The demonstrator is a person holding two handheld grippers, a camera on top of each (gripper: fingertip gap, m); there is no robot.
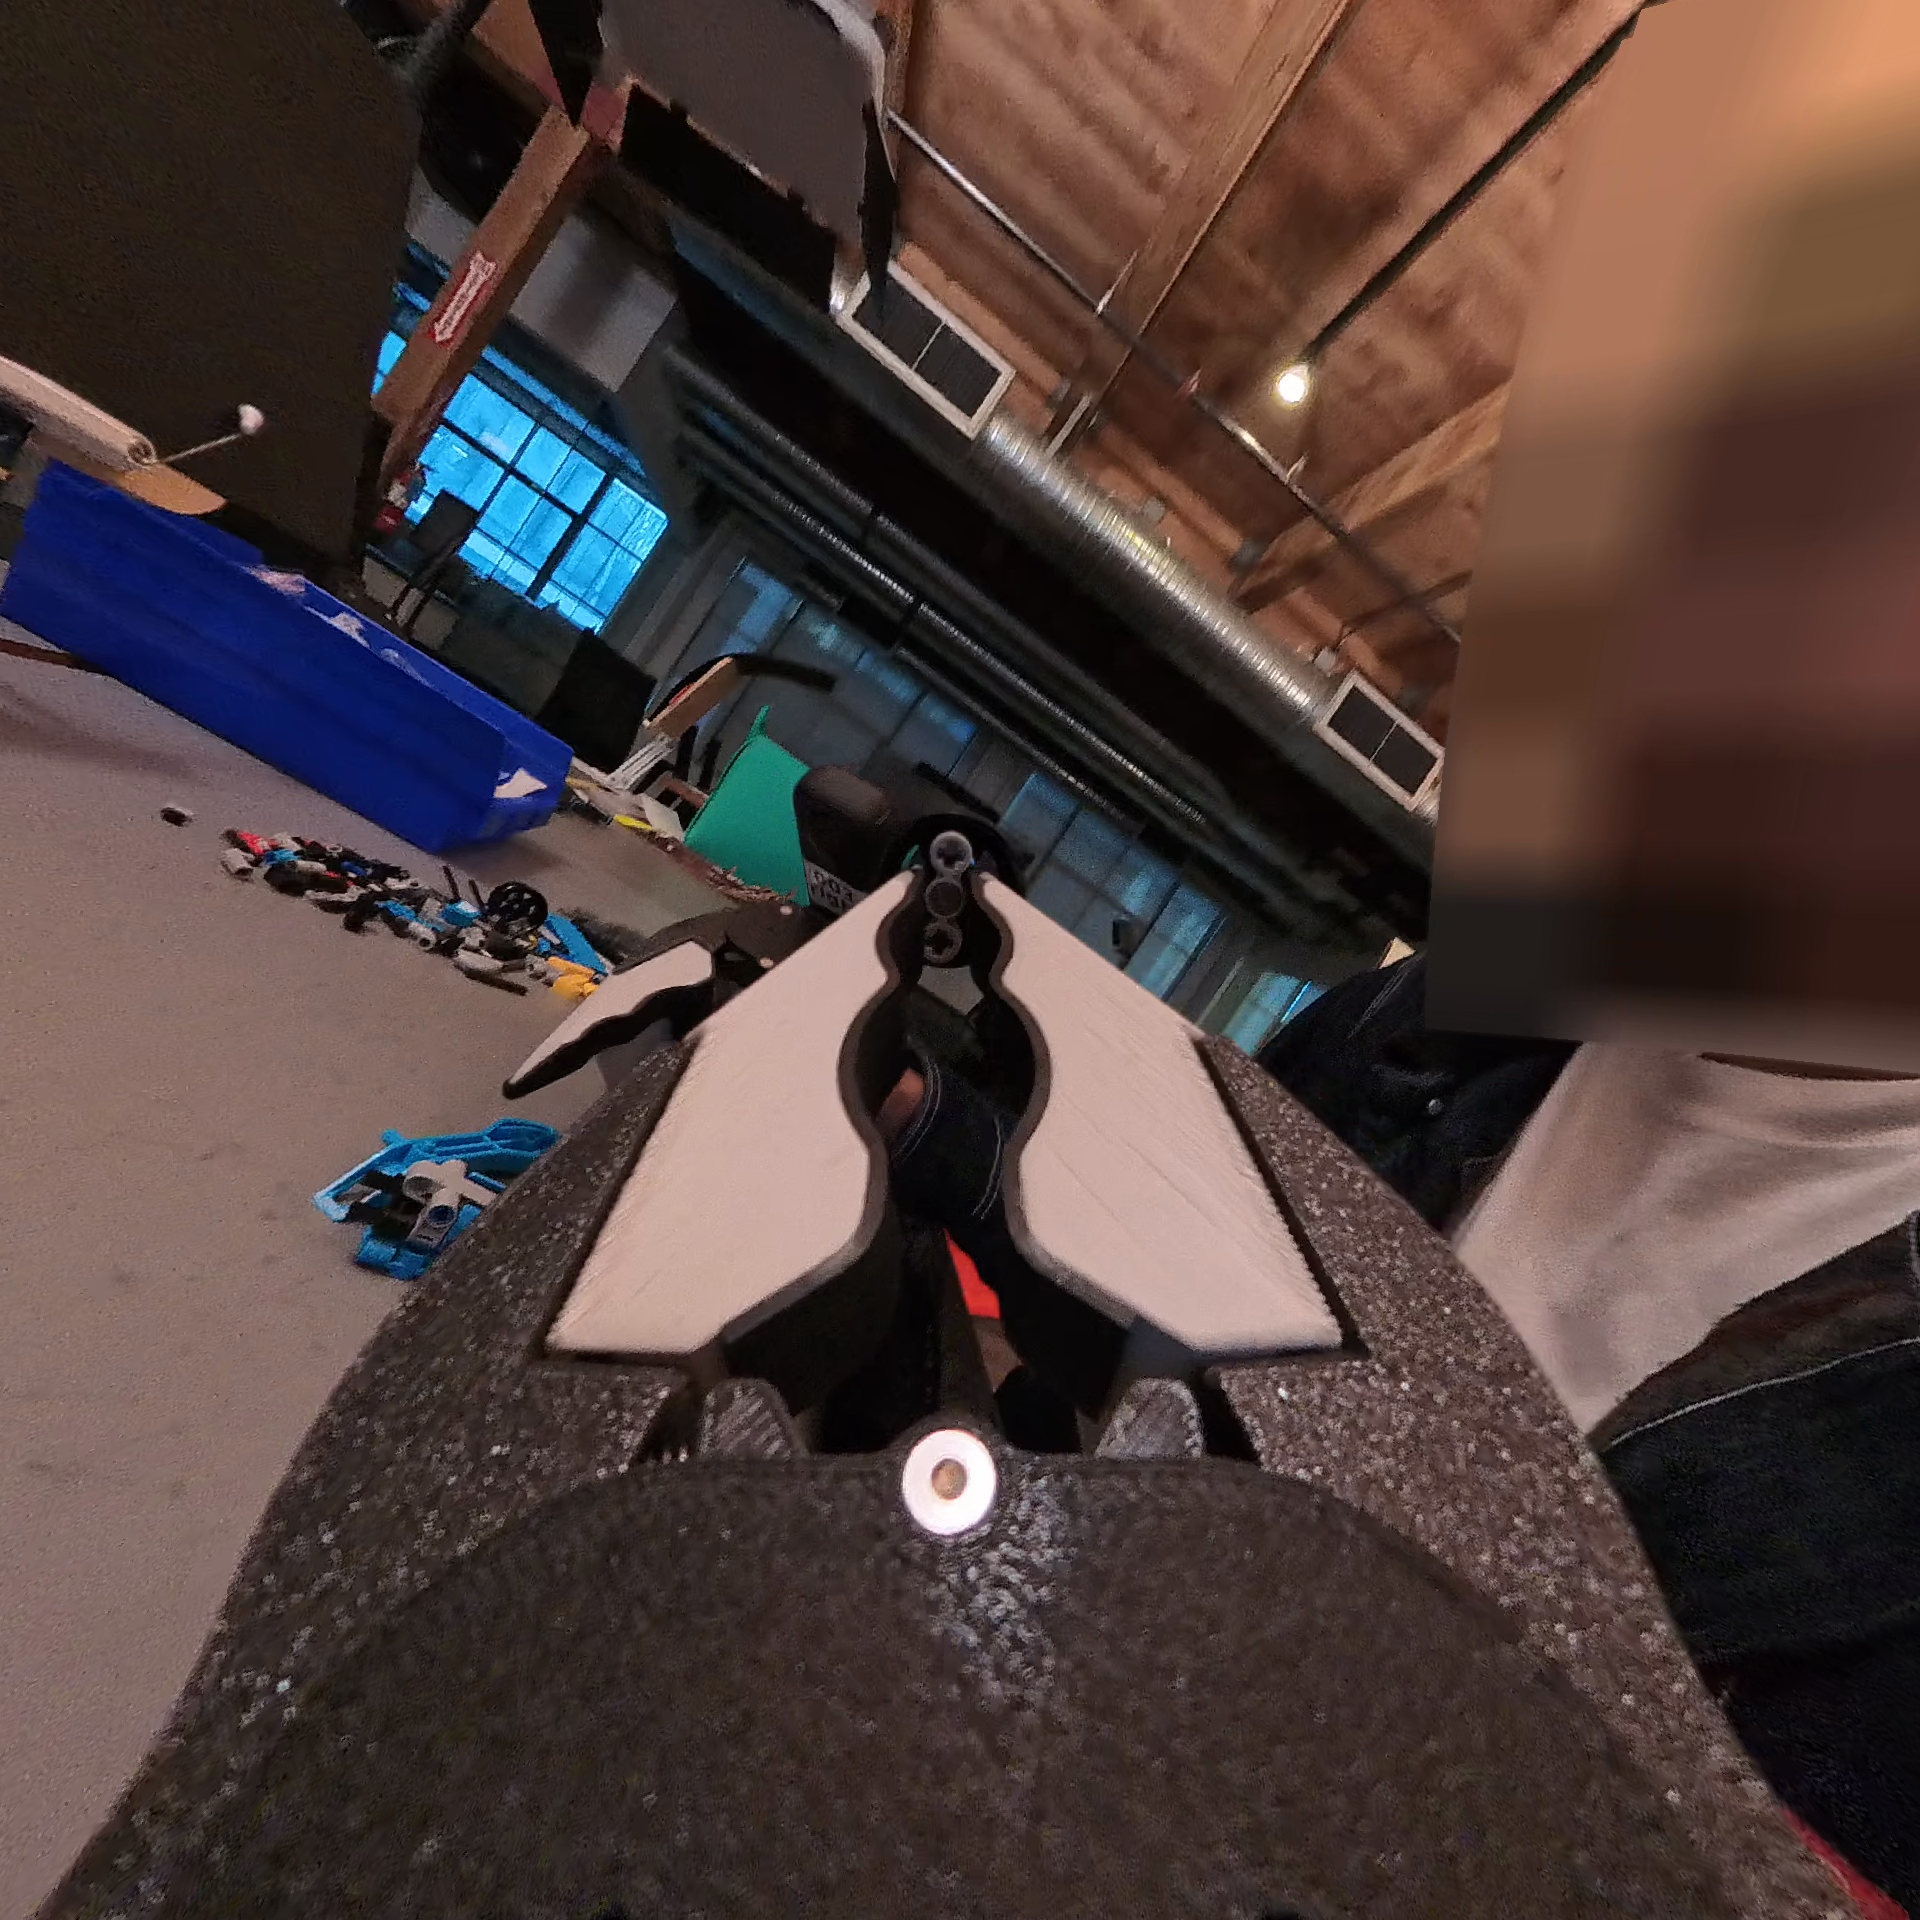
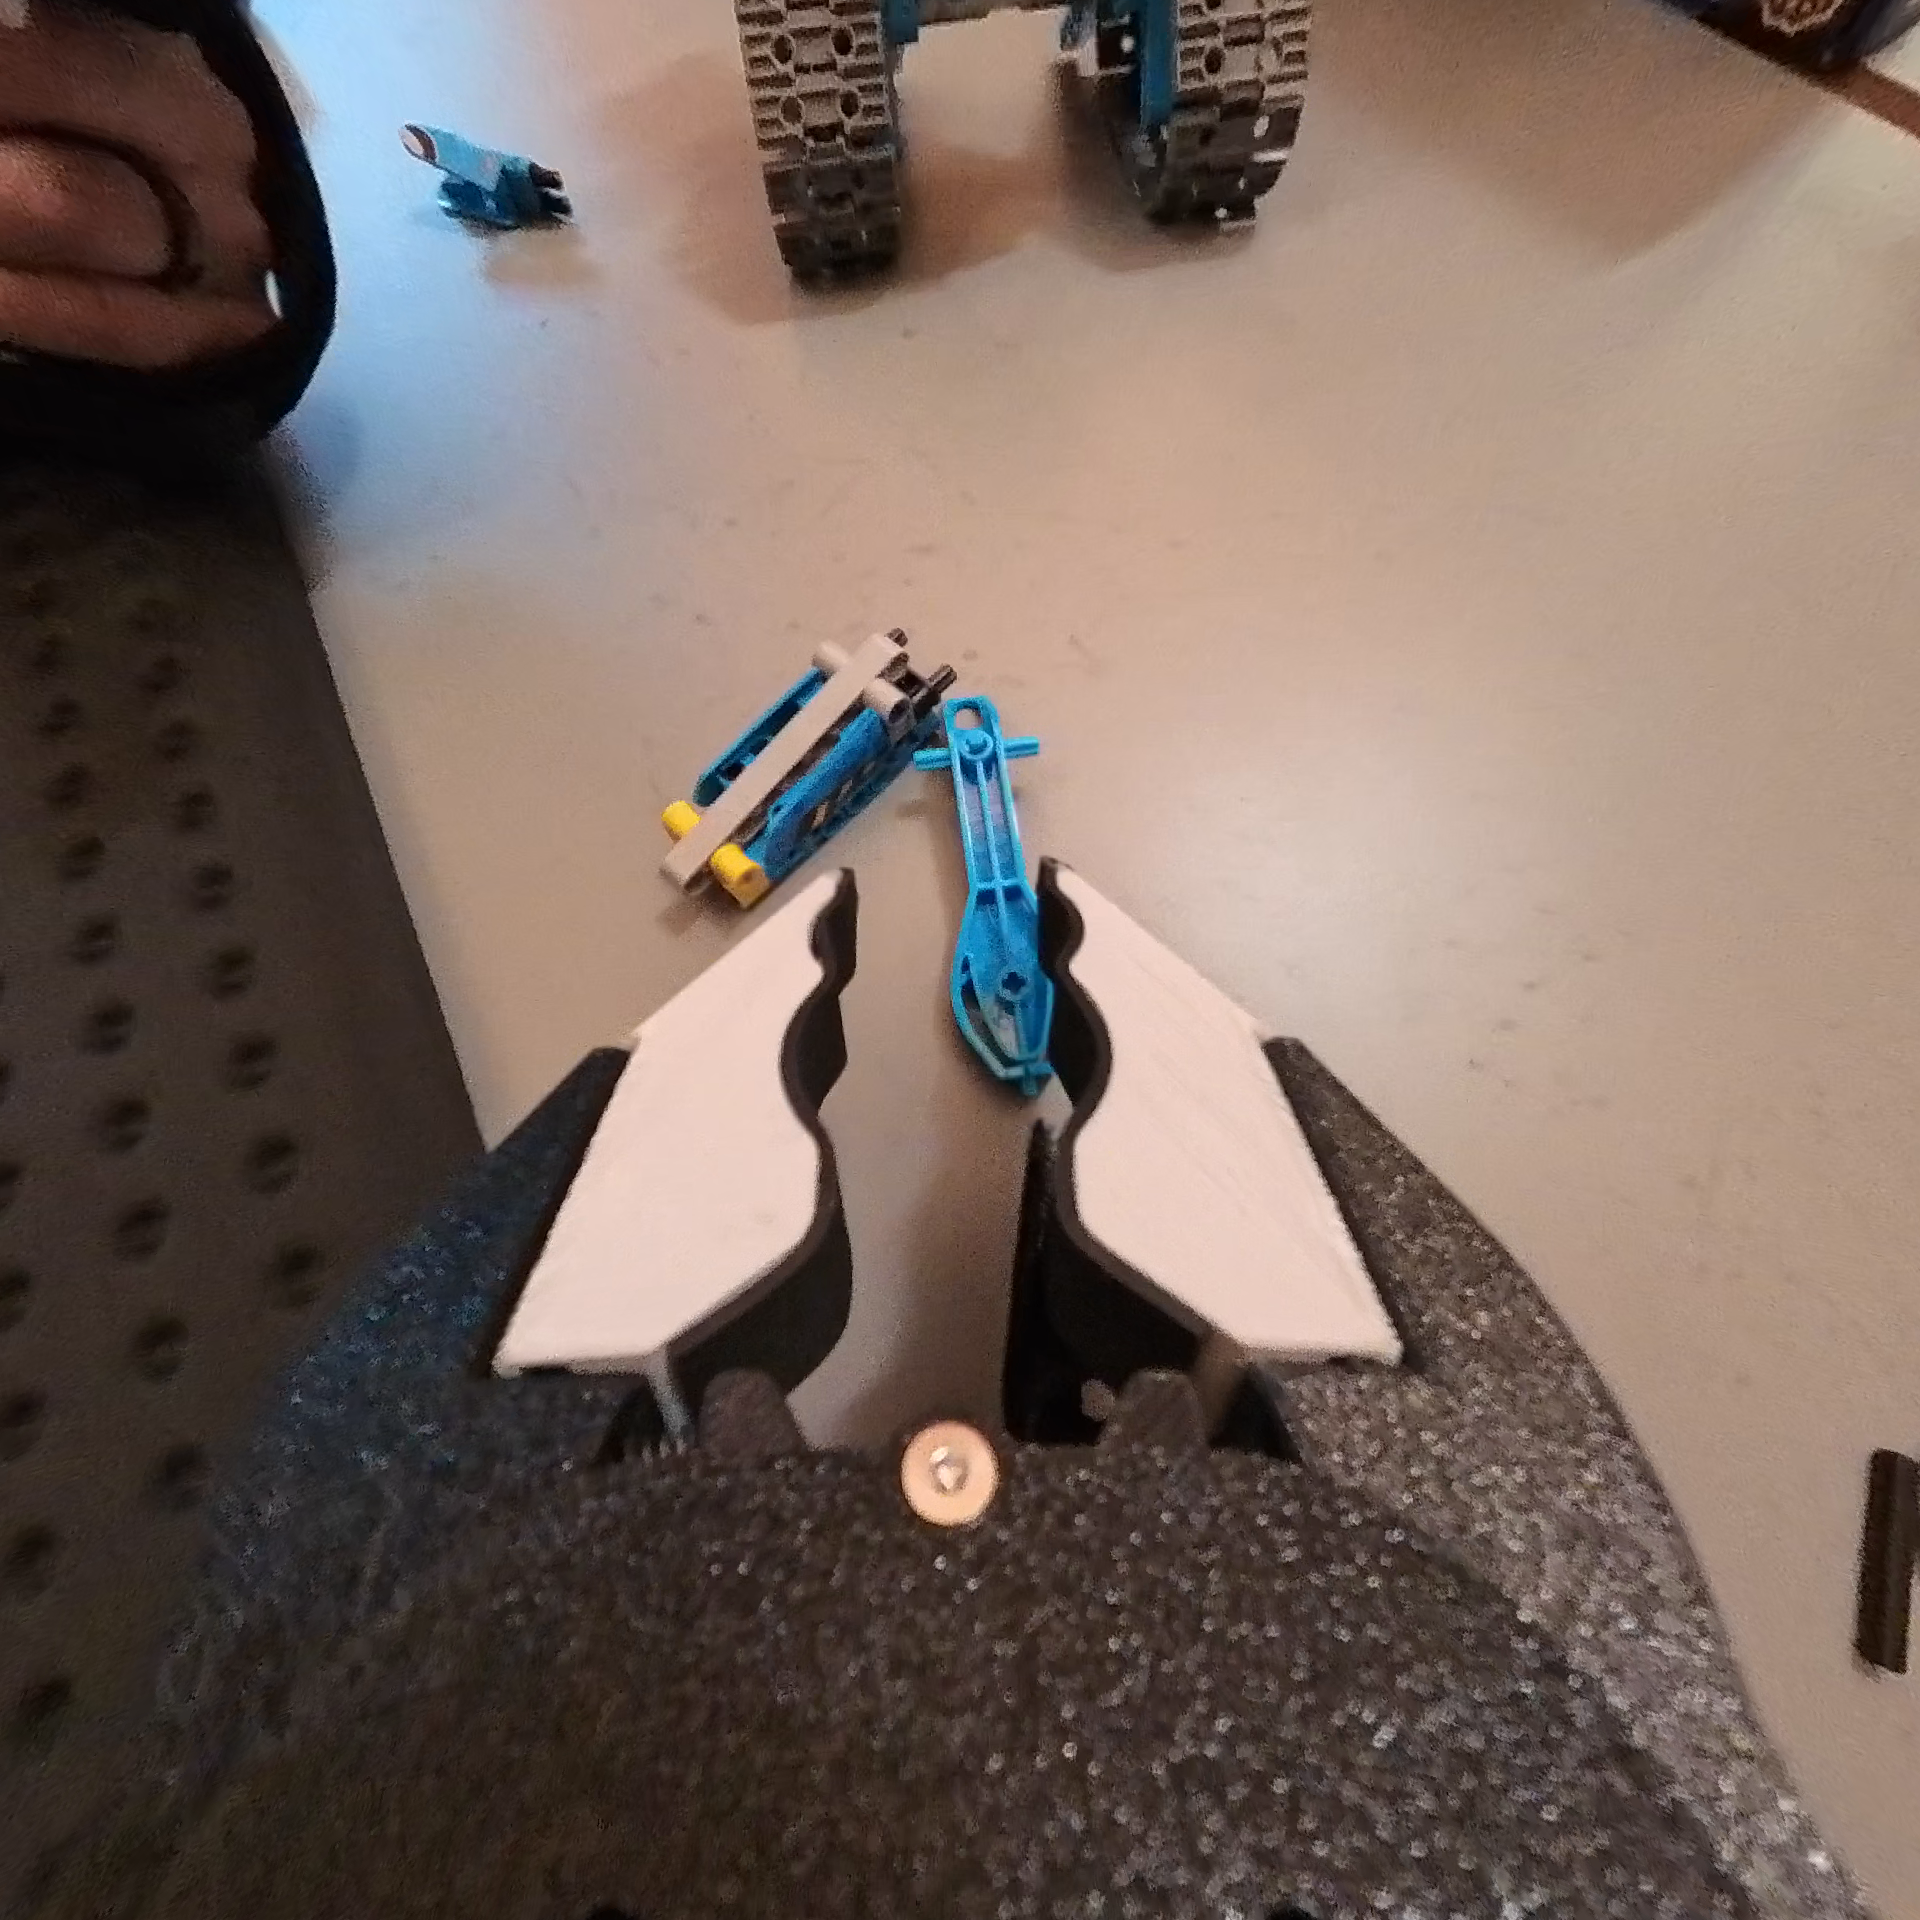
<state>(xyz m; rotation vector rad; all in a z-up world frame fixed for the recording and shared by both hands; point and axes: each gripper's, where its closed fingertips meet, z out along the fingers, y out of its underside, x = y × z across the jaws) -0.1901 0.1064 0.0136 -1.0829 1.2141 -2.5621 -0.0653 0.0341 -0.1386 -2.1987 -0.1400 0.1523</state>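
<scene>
A small black beam (image 1: 943, 902) is pinched at the tips of the left gripper (image 1: 945, 883), which is raised off the table (image 1: 156, 1039). The right gripper (image 2: 948, 883) is held spread just above the table, a blue strut (image 2: 992, 904) lying between its fingers. A blue-grey assembly (image 2: 795, 774) is seen just beside the strut, a tracked model (image 2: 1018, 114) well beyond.

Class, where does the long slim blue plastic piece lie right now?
In the right wrist view, the long slim blue plastic piece lies flat on the beige tabletop, beside the right finger, near the grey-and-blue assembly.
</scene>
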